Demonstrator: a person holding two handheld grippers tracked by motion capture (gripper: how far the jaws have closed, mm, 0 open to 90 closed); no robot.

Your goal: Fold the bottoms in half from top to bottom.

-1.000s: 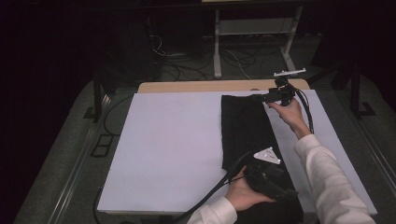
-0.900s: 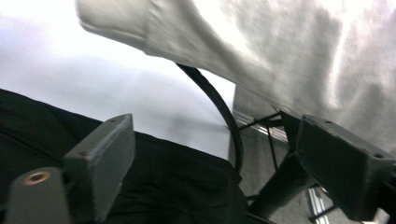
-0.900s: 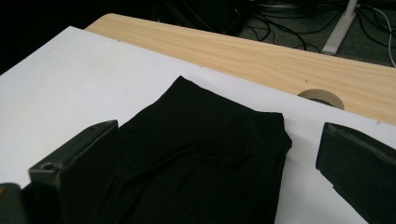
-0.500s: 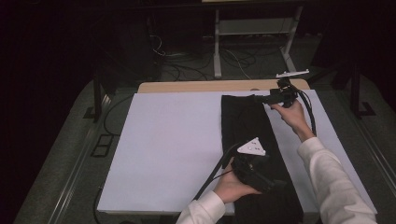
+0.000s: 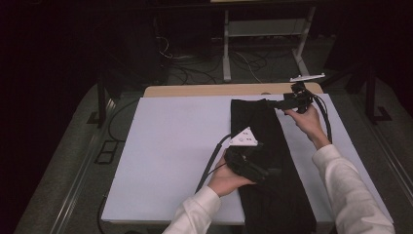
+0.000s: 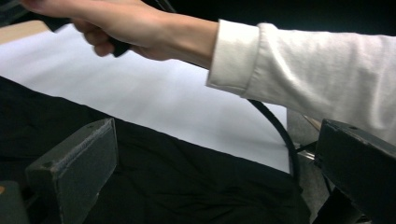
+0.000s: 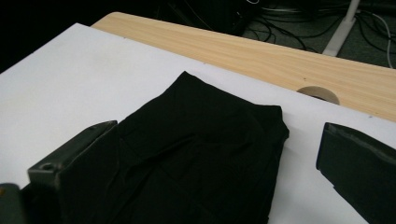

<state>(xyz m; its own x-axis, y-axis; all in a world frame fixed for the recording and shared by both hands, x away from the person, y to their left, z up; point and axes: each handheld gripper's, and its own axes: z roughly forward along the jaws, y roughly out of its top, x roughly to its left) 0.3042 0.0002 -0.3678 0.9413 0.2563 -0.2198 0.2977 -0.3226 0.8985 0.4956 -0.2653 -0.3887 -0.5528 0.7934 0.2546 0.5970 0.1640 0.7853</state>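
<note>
Right now I am hovering the left claw, jaws just spread wide and empty, and the equally open, empty right claw over the black garment lying folded along the desk's right side, judging it soft, light and floppy, best pinched at a corner.

No readable text, labels, brands or numbers anywhere. Small dark marks on grey three-cornered plate, too small to read. Nothing printed on black cloth or white sheet under it.
</note>
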